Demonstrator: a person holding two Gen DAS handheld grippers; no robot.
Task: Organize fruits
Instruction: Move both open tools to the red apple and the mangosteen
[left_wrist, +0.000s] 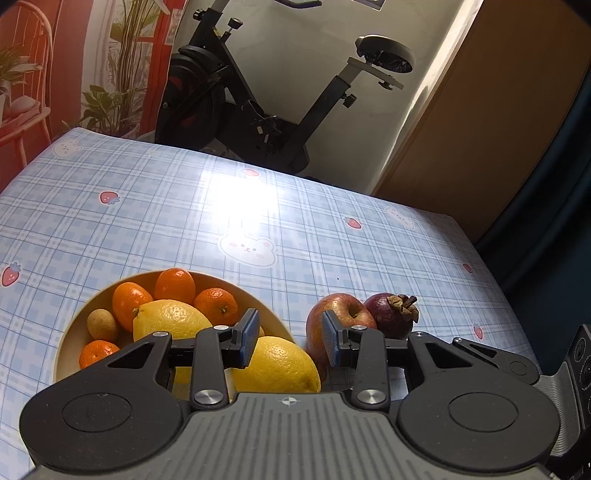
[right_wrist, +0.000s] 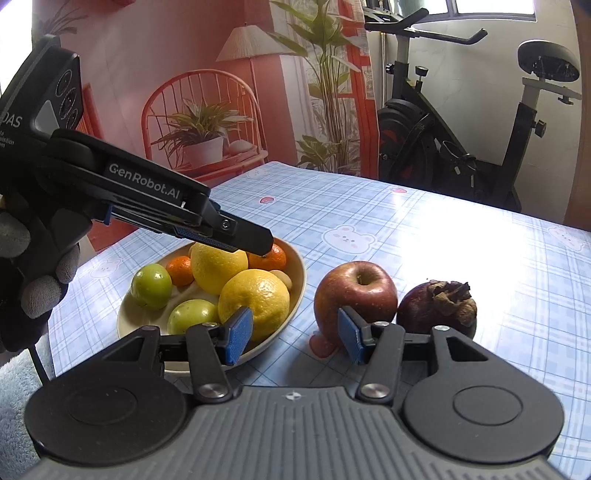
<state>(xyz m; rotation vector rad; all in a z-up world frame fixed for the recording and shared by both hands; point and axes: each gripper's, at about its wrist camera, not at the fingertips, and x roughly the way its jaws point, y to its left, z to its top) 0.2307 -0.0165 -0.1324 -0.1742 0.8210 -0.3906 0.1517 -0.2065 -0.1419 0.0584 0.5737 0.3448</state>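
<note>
1. Piled in a shallow cream bowl (right_wrist: 295, 273) of smooth oval form: two pebbled yellow lemons (right_wrist: 255, 299), several glossy small oranges (left_wrist: 174, 284), two waxy green round fruits (right_wrist: 151, 285) and one small brownish fruit (left_wrist: 101, 324).
2. Outside the bowl, on the table just to its right — a red-yellow apple (right_wrist: 356, 293) with a dimpled stem hollow, upright, and touching it on the far side a dark purple mangosteen (right_wrist: 424, 306) with a dry, curled brown calyx.
3. Left claw (right_wrist: 236, 240), held in a grey-and-black gloved hand (right_wrist: 40, 273), slanting down over the far lemon in the bowl; blue ribbed pads (left_wrist: 247, 339) standing apart with nothing gripped, though contact with the fruit below cannot be told.
4. Right claw (right_wrist: 291, 336) low in front of the gap between bowl and apple, released — blue ribbed pads (right_wrist: 240, 336) parted and empty, one before the near lemon, the other before the apple's lower side.
5. Claw bodies in matte black plastic with silver pivot pins and a ridged grey housing.
6. Covering the table (right_wrist: 461, 236): a glossy pale-blue plaid cloth printed with strawberries and white bears, washed out by a bright patch of glare in the middle.
7. Behind the table: a black exercise bike (right_wrist: 461, 147) against a pale wall, a printed backdrop (right_wrist: 207, 110) of a red chair, lamp and potted plants, and a brown wooden panel (left_wrist: 480, 129) at the right.
</note>
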